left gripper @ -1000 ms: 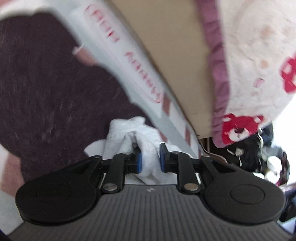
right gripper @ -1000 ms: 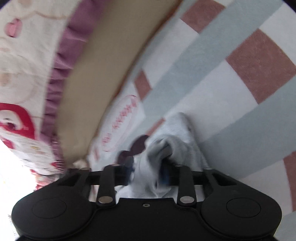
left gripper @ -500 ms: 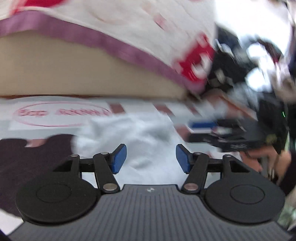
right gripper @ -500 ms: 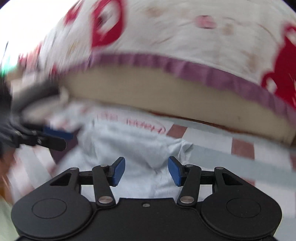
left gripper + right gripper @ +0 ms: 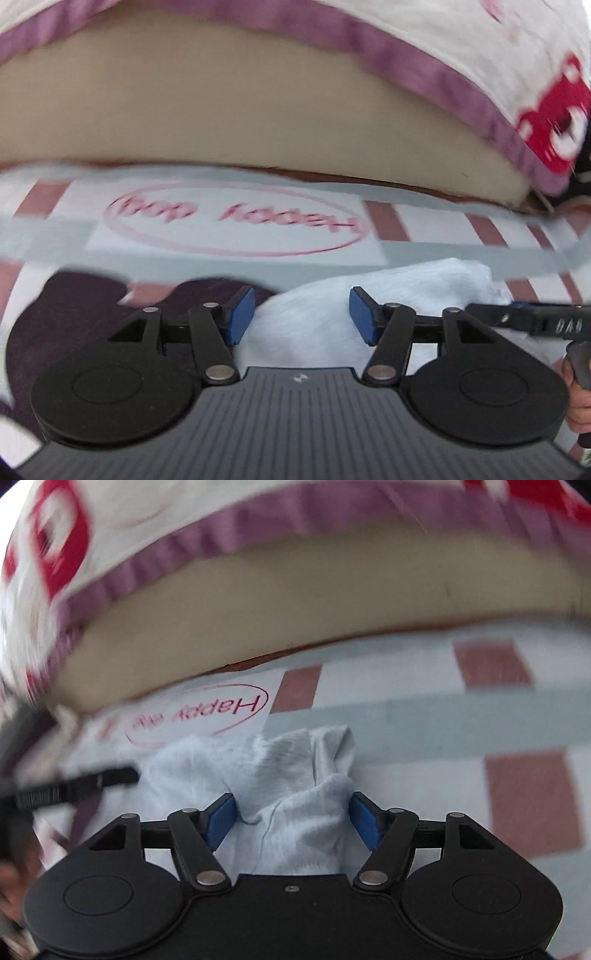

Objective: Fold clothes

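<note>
Hovering over a small pale garment (image 5: pixel 295 786) with both grippers spread and nothing held.

In the right wrist view your right gripper (image 5: pixel 291 818) has just been opening; a bunched ridge of the garment sits between its blue pads (image 5: pixel 221 818), loose rather than pinched. In the left wrist view your left gripper (image 5: pixel 301 315) also stands open, cloth low in the gap, a dark garment (image 5: pixel 74 317) at lower left. Both lie on the checked blanket (image 5: pixel 461 716), below the mattress edge (image 5: pixel 221 110). Closing now risks grabbing several layers and spoiling the fold; the grippers, near each other, could collide.
</note>
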{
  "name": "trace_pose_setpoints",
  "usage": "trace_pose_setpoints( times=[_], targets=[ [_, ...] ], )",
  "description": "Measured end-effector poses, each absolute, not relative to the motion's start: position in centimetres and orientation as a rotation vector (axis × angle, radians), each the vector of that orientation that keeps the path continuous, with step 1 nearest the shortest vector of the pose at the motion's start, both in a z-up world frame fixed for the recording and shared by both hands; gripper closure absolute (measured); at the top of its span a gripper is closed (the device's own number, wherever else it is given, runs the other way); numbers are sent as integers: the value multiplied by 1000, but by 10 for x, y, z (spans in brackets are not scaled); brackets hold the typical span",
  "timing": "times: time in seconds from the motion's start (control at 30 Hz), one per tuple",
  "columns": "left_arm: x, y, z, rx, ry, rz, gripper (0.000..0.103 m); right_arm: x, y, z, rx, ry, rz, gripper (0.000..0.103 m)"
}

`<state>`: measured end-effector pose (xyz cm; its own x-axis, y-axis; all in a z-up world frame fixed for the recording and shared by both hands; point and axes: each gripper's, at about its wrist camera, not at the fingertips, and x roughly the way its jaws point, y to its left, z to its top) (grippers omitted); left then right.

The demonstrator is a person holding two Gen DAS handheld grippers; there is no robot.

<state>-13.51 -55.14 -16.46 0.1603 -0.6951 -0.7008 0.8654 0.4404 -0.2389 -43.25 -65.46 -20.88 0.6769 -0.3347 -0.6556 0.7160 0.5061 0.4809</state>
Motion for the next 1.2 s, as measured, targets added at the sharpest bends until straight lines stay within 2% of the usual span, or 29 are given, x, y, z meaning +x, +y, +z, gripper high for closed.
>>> trace_pose_setpoints(
  times=[0.03,0.07,0.13,0.2,0.3,0.43,0.5,0.53,0.57,0.6,0.63,0.7,0.83,0.97,1.03,1.1,1.13,1.2],
  targets=[
    [-126,-540,-167,200,878,-1116,46,-435,-656,-210,816,499,-650,30],
    [-115,-528,-171,144,910,-1104,45,-436,-655,-209,780,466,-626,41],
    [-99,-506,-181,24,971,-1049,39,-437,-645,-202,653,421,-575,72],
    [-92,-479,-195,-84,1030,-993,38,-446,-638,-192,623,360,-561,73],
    [-93,-464,-204,-203,1089,-1095,39,-465,-632,-189,731,284,-618,76],
    [-113,-478,-195,-212,1063,-1266,38,-473,-622,-203,818,302,-719,77],
    [-123,-487,-201,-223,1134,-1289,38,-470,-623,-206,836,311,-725,73],
    [-125,-491,-209,-240,1201,-1273,41,-468,-623,-208,845,315,-728,68],
    [-128,-492,-213,-241,1217,-1245,45,-467,-624,-209,857,317,-726,67],
    [-131,-490,-214,-232,1200,-1210,71,-466,-625,-207,856,321,-722,67],
    [-133,-488,-212,-217,1200,-1192,85,-467,-624,-204,846,315,-714,72],
    [-132,-482,-206,-209,1234,-1175,91,-472,-622,-196,835,274,-681,78],
    [-145,-459,-198,-208,1339,-1102,92,-486,-604,-184,861,336,-643,81],
    [-158,-459,-205,-114,1287,-1087,90,-487,-585,-187,835,423,-671,81],
    [-158,-457,-202,-123,1282,-1075,85,-480,-585,-187,798,470,-714,81],
    [-159,-457,-191,-97,1203,-1058,79,-475,-587,-186,759,501,-764,79],
    [-160,-457,-186,-80,1155,-1049,78,-473,-588,-186,733,501,-800,73],
    [-162,-457,-169,-38,1020,-1042,79,-469,-588,-185,656,486,-883,70]
  ],
)
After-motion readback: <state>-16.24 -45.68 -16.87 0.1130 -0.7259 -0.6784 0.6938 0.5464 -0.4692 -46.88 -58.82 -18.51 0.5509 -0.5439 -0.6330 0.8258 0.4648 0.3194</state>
